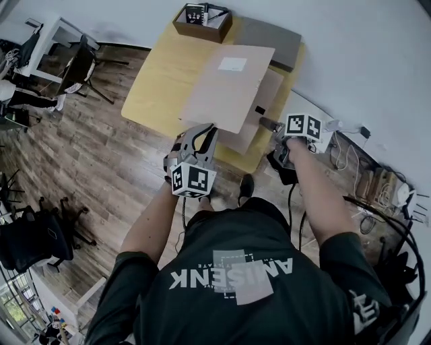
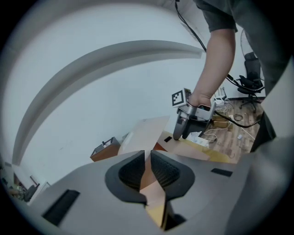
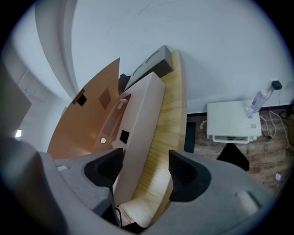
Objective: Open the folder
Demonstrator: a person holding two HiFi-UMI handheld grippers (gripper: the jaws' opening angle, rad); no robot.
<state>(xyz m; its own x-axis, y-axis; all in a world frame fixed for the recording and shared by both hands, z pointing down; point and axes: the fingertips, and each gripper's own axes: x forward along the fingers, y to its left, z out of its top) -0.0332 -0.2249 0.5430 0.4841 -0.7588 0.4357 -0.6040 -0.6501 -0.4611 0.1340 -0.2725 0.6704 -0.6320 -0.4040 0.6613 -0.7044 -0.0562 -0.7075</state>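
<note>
Folder (image 1: 229, 87): brown cardboard, on the near right part of a yellow wooden worktop (image 1: 158, 87).

Cover (image 1: 222, 101): raised off the lower leaf (image 1: 268, 91) and tilted, with a white label (image 1: 233, 64) on its outer face. The inner face, seen from the right gripper view, is orange-brown and carries small dark patches.

Lower leaf: flat on the worktop, with a black square patch (image 1: 259, 110) near its right edge.

Left gripper (image 1: 204, 131): held up off the worktop, its jaws drawn together on the near edge of the cover, with a pad pressing on each face of the card.

Right gripper (image 1: 264, 123): jaws apart and clamped on nothing, tips down at the lower leaf just beside the black patch. A pale panel of the same item runs up between the jaws, close to one of them, with bare worktop showing beside the other.

Far end of worktop: open brown box (image 1: 202, 20) with dark contents, and a grey flat case (image 1: 269, 40) just beside it, both against the white wall.

Floor (image 1: 101, 162): wood plank. A black office chair (image 1: 34, 236) stands well apart on the left. A white box-shaped unit (image 3: 229, 121) sits by the wall, with a clear bottle (image 3: 258, 101) at its end.

Person: dark green shirt, bare forearms.
</note>
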